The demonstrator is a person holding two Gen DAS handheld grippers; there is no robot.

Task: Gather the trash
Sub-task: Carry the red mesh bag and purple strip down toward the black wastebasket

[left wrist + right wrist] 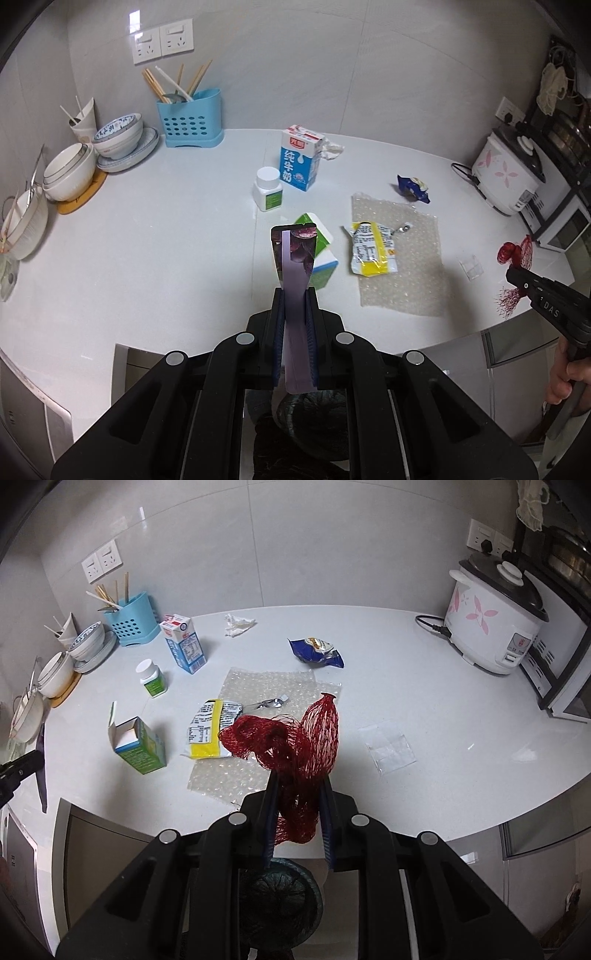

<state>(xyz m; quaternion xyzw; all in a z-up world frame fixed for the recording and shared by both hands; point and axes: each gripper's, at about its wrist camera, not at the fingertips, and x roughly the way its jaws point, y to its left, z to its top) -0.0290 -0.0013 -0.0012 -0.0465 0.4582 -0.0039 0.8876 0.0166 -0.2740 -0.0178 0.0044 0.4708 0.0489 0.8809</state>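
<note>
Left gripper (294,295) is pinched tight on a flat purple wrapper (295,254) – the wrapper stands up from between the pads, lifted clear of the countertop (166,229), over its front edge. Right gripper (298,779) is clamped on a bunched red mesh net bag (295,746), jaws pressing it from both sides, part of the net spilling up and left of the tips; also off the surface, near the front edge. In the left wrist view the right gripper with its net shows at the far right, a person's hand (565,373) on its handle.

Other trash lies on the countertop: an open green and white carton (138,747) toward the front left, just behind the wrapper in the left view; a yellow and white packet (210,734) lying on a sheet of bubble wrap (255,686) mid-counter, a small crumpled foil piece (267,702) also on the sheet; a blue snack bag (317,651) behind the sheet; a clear plastic piece (389,751) toward the front right; a crumpled white tissue (238,624) near the back edge.

A blue milk carton (183,642) stands upright back left, a white bottle with green label (151,677) just in front of it. Back left corner – blue utensil holder (127,620) with chopsticks, stacked bowls (92,155) along the left edge. Rice cooker (495,624) at the back right corner. A lined bin (280,897) shows below both grippers.
</note>
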